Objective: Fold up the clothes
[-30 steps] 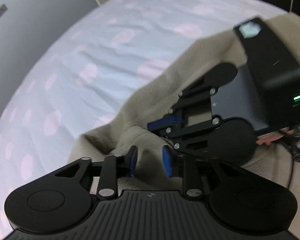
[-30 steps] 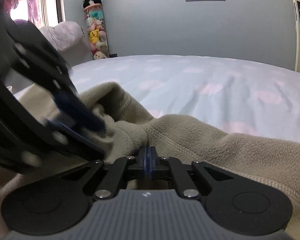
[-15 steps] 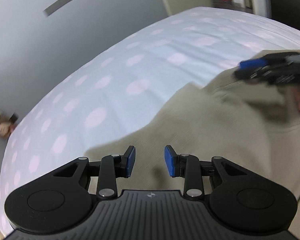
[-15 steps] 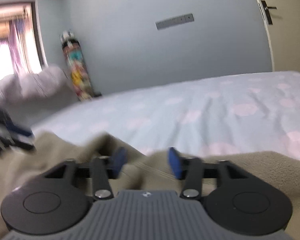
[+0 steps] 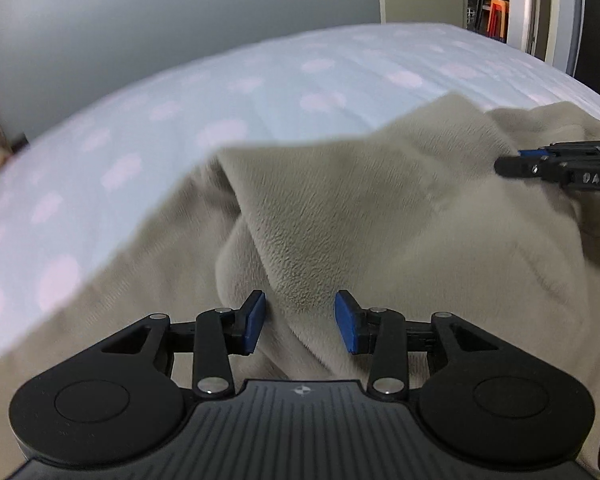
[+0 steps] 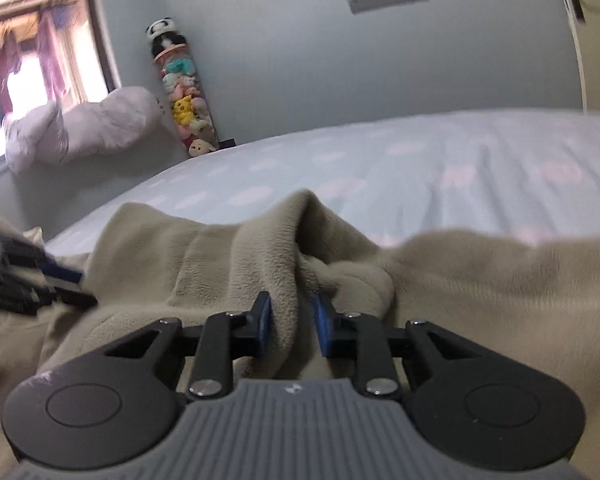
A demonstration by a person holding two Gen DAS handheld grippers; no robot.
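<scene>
A beige fleece garment [image 5: 380, 200] lies rumpled on the bed. In the left wrist view, my left gripper [image 5: 301, 322] is open, with a raised fold of the fleece between its blue pads [image 5: 254, 322] and not pinched. My right gripper [image 5: 548, 168] shows at the far right, over the fleece. In the right wrist view, my right gripper [image 6: 293, 323] has its jaws narrowed around a ridge of the garment [image 6: 284, 248]. The left pad touches the ridge, and a small dark gap remains at the right pad. My left gripper [image 6: 40, 280] shows blurred at the left edge.
The bed sheet [image 6: 420, 160] is pale blue with pink dots and stretches beyond the garment. A pink pillow [image 6: 80, 128] and a tall tube of plush toys [image 6: 184, 104] stand by the far wall. A doorway [image 5: 500, 0] is behind the bed.
My right gripper was shut a second ago, opened wide, and has now narrowed around a fleece ridge. My left gripper stayed open and moved away from the right one onto a fold.
</scene>
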